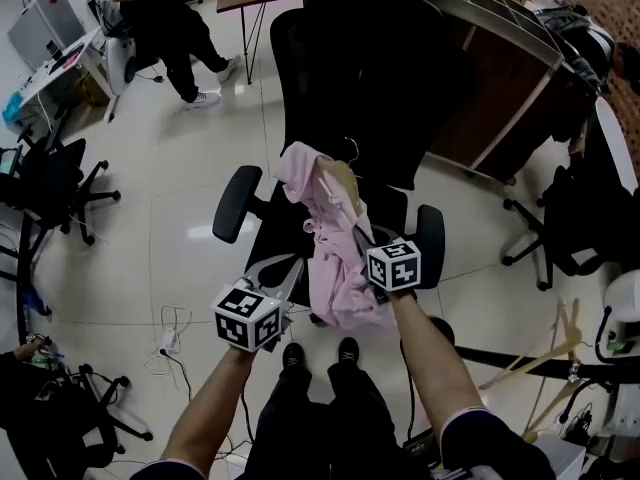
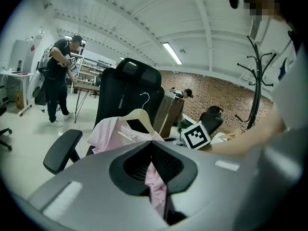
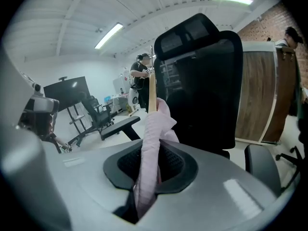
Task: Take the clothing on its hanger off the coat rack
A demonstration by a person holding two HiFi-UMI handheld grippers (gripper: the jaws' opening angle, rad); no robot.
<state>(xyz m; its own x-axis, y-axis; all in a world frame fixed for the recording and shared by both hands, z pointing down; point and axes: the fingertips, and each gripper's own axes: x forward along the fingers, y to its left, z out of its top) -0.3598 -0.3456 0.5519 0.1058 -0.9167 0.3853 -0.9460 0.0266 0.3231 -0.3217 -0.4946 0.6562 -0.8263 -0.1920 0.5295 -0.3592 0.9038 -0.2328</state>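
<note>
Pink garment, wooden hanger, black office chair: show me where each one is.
pink garment [image 1: 338, 278], head view, on the hanging fabric's middle.
wooden hanger [image 2: 138, 113], left gripper view, on its shoulder just below the hook.
black office chair [image 3: 211, 81], right gripper view, on the backrest.

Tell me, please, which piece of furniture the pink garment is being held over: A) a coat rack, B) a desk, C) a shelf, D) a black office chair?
D: the head view shows the garment on its hanger over the seat of the chair.
</note>
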